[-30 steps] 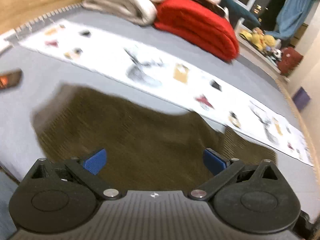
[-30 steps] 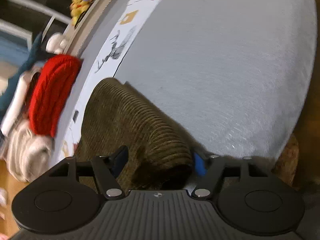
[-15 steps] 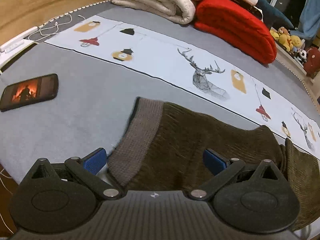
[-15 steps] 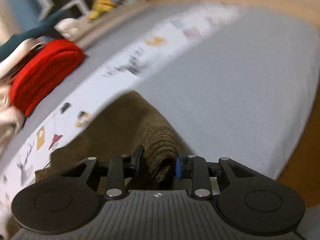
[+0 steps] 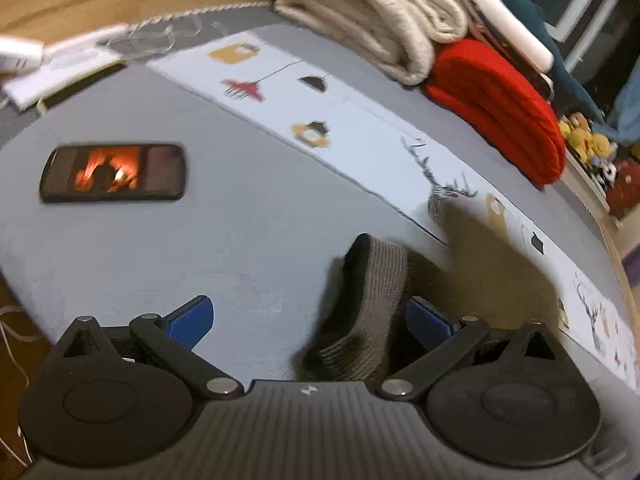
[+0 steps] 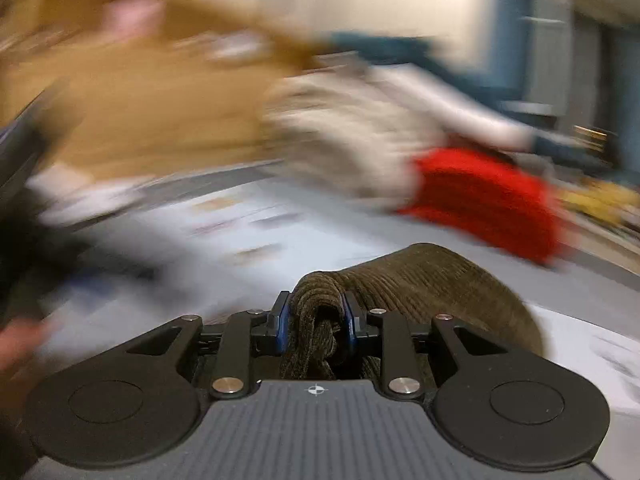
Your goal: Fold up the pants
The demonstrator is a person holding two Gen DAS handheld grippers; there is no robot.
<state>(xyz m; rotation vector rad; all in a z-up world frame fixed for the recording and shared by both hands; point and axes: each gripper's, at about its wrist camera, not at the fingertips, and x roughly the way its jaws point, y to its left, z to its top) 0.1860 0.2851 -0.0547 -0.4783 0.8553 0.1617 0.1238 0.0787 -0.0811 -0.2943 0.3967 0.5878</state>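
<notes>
1. Pants (image 5: 460, 276), brown corduroy, on the grey bed (image 5: 248, 240); grey ribbed waistband (image 5: 368, 304) raised off the sheet and folded over, close ahead of the left claw (image 5: 310, 322).
2. Left claw spread wide, holding nothing; blue pads (image 5: 191, 320) well apart, with the waistband between them, nearer the right-hand pad. Contact between cloth and that pad hard to judge.
3. Right claw (image 6: 316, 316) clenched on a bunched fold of the pants (image 6: 424, 280); blue pads (image 6: 280, 324) pressed against both sides of the corduroy, with cloth rising above the pad tips and arching away to the right.
4. Right wrist view heavily smeared by motion beyond the claw; only rough colours legible there.
5. Phone (image 5: 114, 172) lying flat on the bed to the left, well apart from the pants, screen lit with an orange picture.
6. Pale printed strip (image 5: 360, 120) running across the bed beyond the pants, with lantern and deer-head patterns; far edge of the pants lying over it.
7. Folded cream blanket (image 5: 372, 24) and folded red blanket (image 5: 500, 104) stacked side by side at the far side of the bed, touching each other.
8. Soft toys (image 5: 588, 140) on a ledge to the right of the red blanket.
</notes>
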